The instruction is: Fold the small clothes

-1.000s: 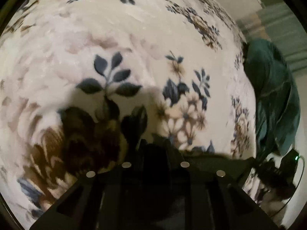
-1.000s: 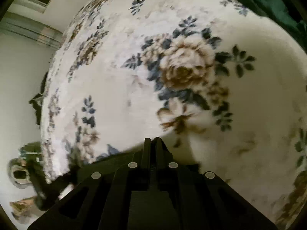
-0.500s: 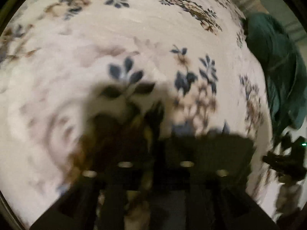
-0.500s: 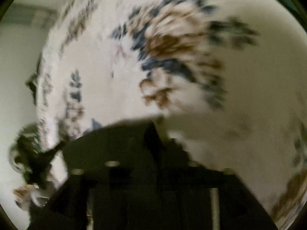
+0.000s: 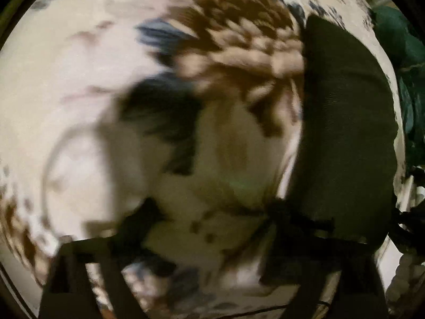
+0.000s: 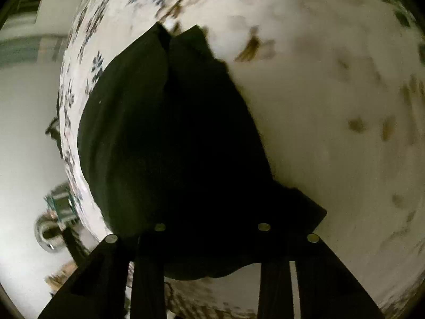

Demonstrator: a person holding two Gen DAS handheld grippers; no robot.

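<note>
A small dark garment (image 6: 172, 138) lies flat on the floral blanket (image 6: 332, 101), folded, its two pointed corners at the far end. In the right wrist view my right gripper (image 6: 211, 239) is open, its fingers (image 6: 148, 260) spread wide over the garment's near edge. In the blurred left wrist view the same dark garment (image 5: 345, 133) lies to the right. My left gripper (image 5: 209, 223) is open over bare blanket (image 5: 79, 93), with the garment beside its right finger (image 5: 297, 226).
A dark green cloth (image 5: 406, 85) lies at the blanket's far right edge in the left wrist view. Beyond the blanket's left edge in the right wrist view are a pale floor (image 6: 24, 133) and a metal object (image 6: 49, 232).
Both grippers were shut, apparently on the dark garment, and have opened. The garment now lies released on the blanket. Both cameras have pulled back and swung; the left view is blurred.
</note>
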